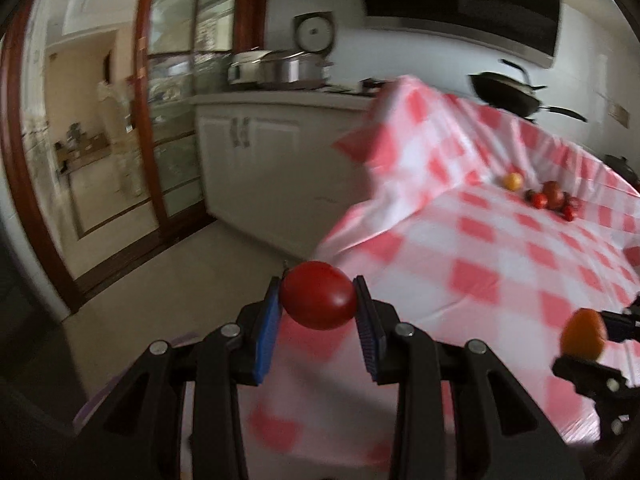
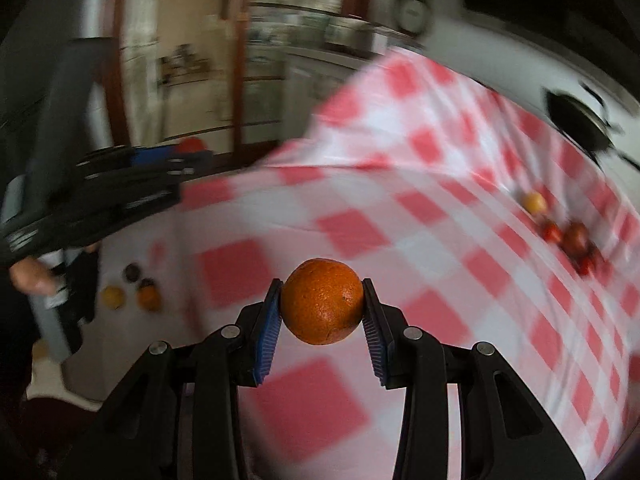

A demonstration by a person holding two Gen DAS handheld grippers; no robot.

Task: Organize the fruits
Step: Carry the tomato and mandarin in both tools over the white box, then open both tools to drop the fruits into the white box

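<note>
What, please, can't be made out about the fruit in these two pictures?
- Far fruit pile: both views, too small and blurred to count or name.
- Small fruits near the table edge: right view only, blurred; kinds unclear.
- Underside of the tomato and the orange: turned away from the camera.

Grippers: two, left (image 1: 316,300) and right (image 2: 322,304). Held fruits: one tomato (image 1: 318,300), one orange (image 2: 322,306). Near cluster (image 2: 132,290), 9 o'clock: four fruits. Far cluster (image 2: 564,232), 2 o'clock: count unclear, blurred.

Both wrist views over checkered tablecloth (image 1: 500,256)
</note>
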